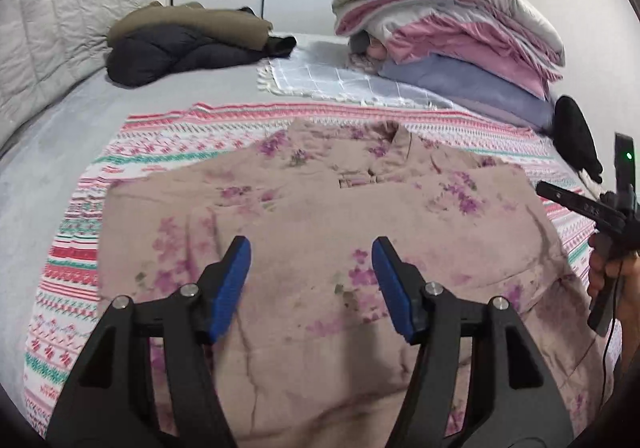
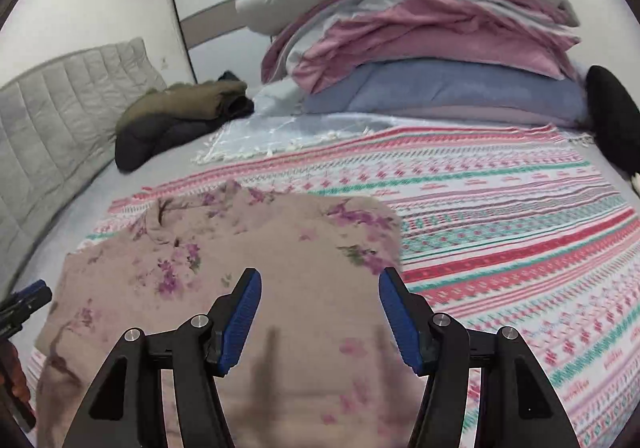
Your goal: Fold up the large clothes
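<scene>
**Both grippers let go above the flowery shirt**

Close to me, the left gripper hangs over the near part of the shirt. Its blue pads stand apart, and nothing is between them. The right gripper hangs over the shirt too, closer to the shirt's right edge. Its jaws are also apart and hold nothing. I think both are empty because the shirt needs to lie still now.

The shirt is pinkish brown with purple flowers. It lies flat on the striped cloth, front up, with its collar toward the far side of the bed. Its sides look tucked in, so the folding seems to be partly done. The striped cloth is spread under it, likely to give a smooth place to fold on.

In the left camera, a hand shows at the right edge, holding the other gripper.

Farther off, near the bed's far left corner, a dark jacket and a brown one lie in a heap. They may be waiting for their turn. A white checked cloth lies in the middle. At the far right, a stack of blankets is piled high, out of the way.
</scene>
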`<state>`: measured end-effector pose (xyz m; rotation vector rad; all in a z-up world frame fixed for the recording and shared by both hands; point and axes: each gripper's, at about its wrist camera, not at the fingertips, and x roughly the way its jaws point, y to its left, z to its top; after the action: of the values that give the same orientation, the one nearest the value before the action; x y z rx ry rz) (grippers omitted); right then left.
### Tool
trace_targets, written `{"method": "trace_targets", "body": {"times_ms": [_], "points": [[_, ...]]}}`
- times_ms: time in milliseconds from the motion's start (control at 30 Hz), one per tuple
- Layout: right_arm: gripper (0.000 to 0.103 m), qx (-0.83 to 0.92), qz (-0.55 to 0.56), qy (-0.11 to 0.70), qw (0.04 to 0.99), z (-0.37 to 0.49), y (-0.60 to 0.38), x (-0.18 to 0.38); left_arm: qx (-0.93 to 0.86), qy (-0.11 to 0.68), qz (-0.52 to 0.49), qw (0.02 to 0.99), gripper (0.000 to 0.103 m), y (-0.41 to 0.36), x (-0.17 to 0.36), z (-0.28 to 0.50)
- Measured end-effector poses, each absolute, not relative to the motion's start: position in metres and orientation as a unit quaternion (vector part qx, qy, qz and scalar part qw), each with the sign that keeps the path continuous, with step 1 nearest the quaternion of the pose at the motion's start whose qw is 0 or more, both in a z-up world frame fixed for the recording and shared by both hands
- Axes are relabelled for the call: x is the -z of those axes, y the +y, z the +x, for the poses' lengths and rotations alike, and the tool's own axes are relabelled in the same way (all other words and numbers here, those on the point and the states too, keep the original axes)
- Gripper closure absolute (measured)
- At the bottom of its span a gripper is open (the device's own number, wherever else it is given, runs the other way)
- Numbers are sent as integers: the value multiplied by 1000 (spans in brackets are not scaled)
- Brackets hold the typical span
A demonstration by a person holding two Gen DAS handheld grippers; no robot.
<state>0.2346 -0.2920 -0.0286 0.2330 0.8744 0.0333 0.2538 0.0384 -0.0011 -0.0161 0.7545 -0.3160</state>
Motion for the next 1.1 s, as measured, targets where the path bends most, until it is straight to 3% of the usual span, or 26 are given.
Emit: {"method": "trace_targets", "body": {"times_ms": [133,267,367,467,667,867,1100], "points": [[41,9,123,475,871,270,-296,77,147,409,2,901,39,38,37,272],[39,21,143,488,861,277,-310,97,139,398,18,907,34,34,26,260],[37,9,153,484,862,263,-321,79,138,390,17,910,22,35,10,242],[35,-13,173,492,853,240,-335,58,137,385,8,913,20,45,-7,221],[21,-35,180,465,866,176,-350,-9,140,385,-19,912,6,74,-54,161],[17,-75,168,454,872,109,-353,-58,148,383,-54,910,1,107,-79,102],[16,-130,166,482,851,49,-355,-64,133,404,-42,904,1,145,-71,44]]}}
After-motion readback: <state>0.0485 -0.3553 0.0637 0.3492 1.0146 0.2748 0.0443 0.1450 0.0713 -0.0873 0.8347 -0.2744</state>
